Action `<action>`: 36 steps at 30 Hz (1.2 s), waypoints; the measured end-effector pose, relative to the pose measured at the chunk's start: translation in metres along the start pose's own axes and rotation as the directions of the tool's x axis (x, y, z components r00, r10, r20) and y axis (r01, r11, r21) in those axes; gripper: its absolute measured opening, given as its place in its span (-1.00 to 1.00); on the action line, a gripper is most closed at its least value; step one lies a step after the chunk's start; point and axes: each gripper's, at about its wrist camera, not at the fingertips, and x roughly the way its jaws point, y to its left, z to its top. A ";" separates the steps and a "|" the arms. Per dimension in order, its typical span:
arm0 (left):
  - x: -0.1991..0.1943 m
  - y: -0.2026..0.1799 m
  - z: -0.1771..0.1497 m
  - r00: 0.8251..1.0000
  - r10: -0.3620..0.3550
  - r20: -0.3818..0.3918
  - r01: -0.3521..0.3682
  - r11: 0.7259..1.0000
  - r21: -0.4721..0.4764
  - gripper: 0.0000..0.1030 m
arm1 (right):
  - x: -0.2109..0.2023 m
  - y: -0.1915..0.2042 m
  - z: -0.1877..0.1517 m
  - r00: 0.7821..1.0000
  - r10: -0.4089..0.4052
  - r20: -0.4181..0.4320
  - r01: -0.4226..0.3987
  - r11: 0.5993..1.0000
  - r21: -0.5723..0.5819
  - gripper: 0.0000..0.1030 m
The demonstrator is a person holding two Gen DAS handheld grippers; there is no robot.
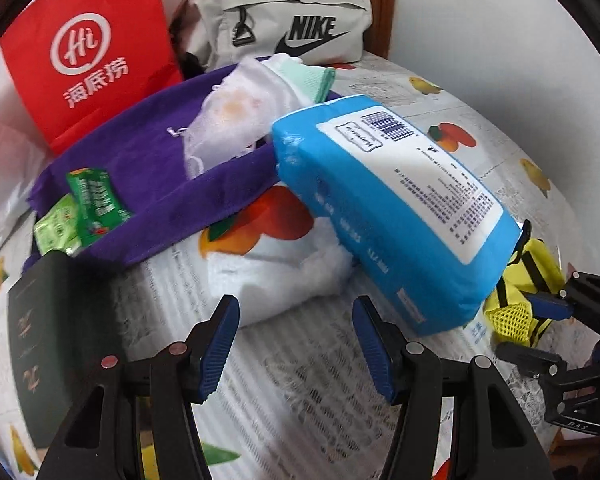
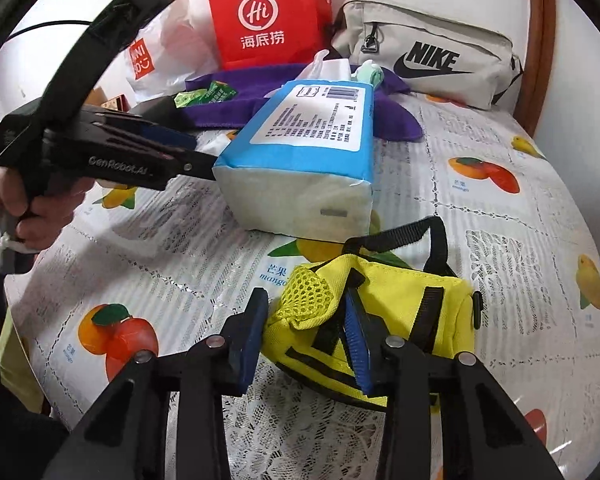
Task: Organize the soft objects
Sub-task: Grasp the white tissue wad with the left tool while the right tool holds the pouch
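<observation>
A blue tissue pack (image 1: 384, 216) lies tilted on the table, its far end resting on a purple cloth (image 1: 148, 168); it also shows in the right wrist view (image 2: 300, 156). A white folded cloth (image 1: 284, 268) lies under its near side. My left gripper (image 1: 296, 344) is open and empty, just short of the white cloth and the pack. My right gripper (image 2: 306, 336) is shut on the near end of a yellow pouch (image 2: 384, 316) with black straps, which rests on the table. The pouch shows in the left wrist view (image 1: 520, 296).
A white mesh bag (image 1: 236, 120) and a mint cloth (image 1: 312, 76) lie on the purple cloth, with green sachets (image 1: 84, 208). A red paper bag (image 1: 88, 48), a beige Nike bag (image 1: 292, 20) and a dark box (image 1: 40, 344) stand around. The tablecloth (image 2: 480, 208) has fruit prints.
</observation>
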 end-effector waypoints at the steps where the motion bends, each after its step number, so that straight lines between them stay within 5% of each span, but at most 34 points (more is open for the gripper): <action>1: 0.002 -0.002 0.002 1.000 0.000 0.003 0.000 1.000 0.011 0.10 | 0.000 0.000 0.000 1.000 0.001 0.006 -0.001 1.000 -0.002 -0.26; 11: 0.023 -0.008 0.007 0.999 0.049 -0.006 -0.048 0.998 0.042 0.23 | 0.004 -0.002 0.003 1.000 0.007 -0.005 -0.007 1.000 0.013 -0.20; 13: 0.021 -0.005 0.005 1.000 0.015 0.005 -0.015 1.000 0.017 -0.26 | 0.004 -0.002 0.004 1.000 0.001 -0.003 -0.001 1.000 0.024 -0.21; 18: 0.013 0.002 -0.004 1.000 0.010 0.000 -0.010 1.000 -0.010 -0.68 | 0.002 0.001 0.001 1.000 -0.018 0.003 0.018 1.000 0.019 -0.33; 36: -0.055 0.002 -0.074 0.998 0.049 0.025 -0.046 0.993 -0.110 -0.70 | -0.029 0.016 -0.009 0.999 0.042 0.020 -0.043 0.993 0.108 -0.52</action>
